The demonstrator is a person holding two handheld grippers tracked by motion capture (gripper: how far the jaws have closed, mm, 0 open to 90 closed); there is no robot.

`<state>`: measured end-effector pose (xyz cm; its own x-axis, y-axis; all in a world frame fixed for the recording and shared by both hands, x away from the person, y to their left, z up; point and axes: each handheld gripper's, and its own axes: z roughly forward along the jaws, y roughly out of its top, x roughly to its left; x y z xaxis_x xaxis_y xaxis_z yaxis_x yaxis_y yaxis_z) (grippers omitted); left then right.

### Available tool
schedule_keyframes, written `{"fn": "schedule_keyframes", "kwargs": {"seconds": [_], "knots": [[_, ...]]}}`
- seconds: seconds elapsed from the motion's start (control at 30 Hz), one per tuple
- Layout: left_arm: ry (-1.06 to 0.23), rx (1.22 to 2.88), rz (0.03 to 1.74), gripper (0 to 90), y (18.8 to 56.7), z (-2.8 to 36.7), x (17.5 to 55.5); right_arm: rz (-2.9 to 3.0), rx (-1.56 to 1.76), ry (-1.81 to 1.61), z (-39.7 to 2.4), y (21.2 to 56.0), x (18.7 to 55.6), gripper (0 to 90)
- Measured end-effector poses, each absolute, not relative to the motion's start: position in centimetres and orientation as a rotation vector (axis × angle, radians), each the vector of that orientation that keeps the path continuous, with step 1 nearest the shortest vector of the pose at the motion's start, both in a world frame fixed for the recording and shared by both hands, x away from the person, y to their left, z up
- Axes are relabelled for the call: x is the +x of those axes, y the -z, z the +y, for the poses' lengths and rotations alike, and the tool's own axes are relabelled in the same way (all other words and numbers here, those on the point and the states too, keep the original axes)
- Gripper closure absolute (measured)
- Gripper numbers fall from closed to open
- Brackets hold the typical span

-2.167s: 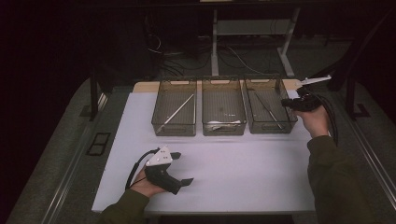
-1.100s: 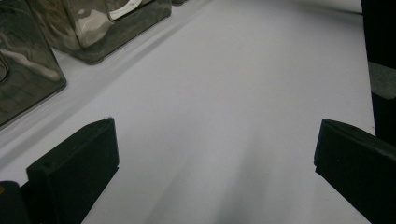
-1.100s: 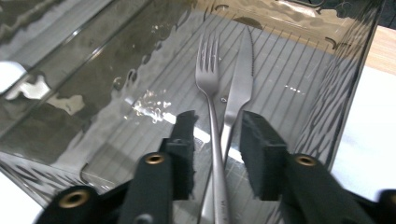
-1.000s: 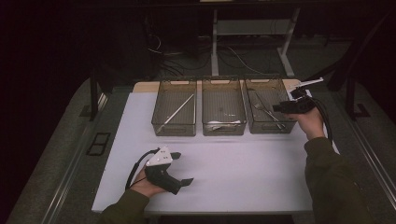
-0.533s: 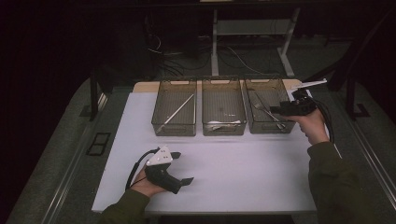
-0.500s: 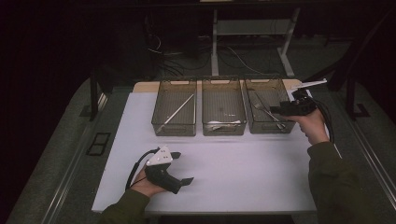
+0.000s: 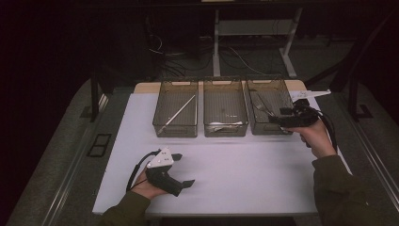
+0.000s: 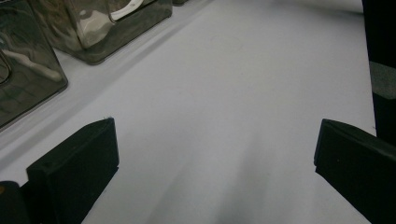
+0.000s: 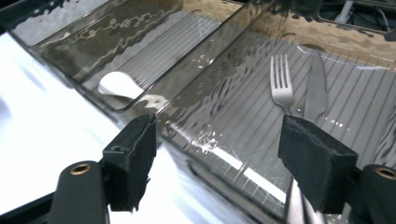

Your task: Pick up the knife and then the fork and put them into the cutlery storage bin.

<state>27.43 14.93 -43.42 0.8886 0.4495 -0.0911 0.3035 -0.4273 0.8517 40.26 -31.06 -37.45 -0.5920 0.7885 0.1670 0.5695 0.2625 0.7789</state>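
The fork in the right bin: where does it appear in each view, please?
High view: the fork lies in the right bin, near the right gripper.
Left gripper view: I cannot find it among the bins at upper left.
Right gripper view: upper right, beside the knife.
Shared landmark: the white table.

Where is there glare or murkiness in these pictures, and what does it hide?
High view: dim, room behind black. Right gripper view: bright streaks on the right bin wall, wavy plastic, yet fork and knife read clearly. Left gripper view: soft shadow on the white table, bin contents smeared.
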Motion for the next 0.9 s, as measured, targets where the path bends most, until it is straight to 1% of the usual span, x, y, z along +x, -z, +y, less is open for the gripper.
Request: {"fn": "schedule_keyframes", "kwargs": {"seconds": [0.13,0.33,0.6,0.9], "knots": [[-0.182,2.045,0.544,0.0,43.5,14.9,27.5,2.293,1.215,-1.251,-30.5,37.3,39.1,23.9],[-0.184,2.053,0.542,0.0,43.5,14.9,27.5,2.291,1.172,-1.284,-29.9,37.6,37.4,22.1],[-0.185,2.063,0.538,0.0,43.4,14.9,27.4,2.281,1.086,-1.302,-29.0,37.7,35.0,22.1],[-0.184,2.062,0.539,0.0,43.4,14.9,27.4,2.304,1.039,-1.278,-28.1,38.7,33.0,20.5]]}}
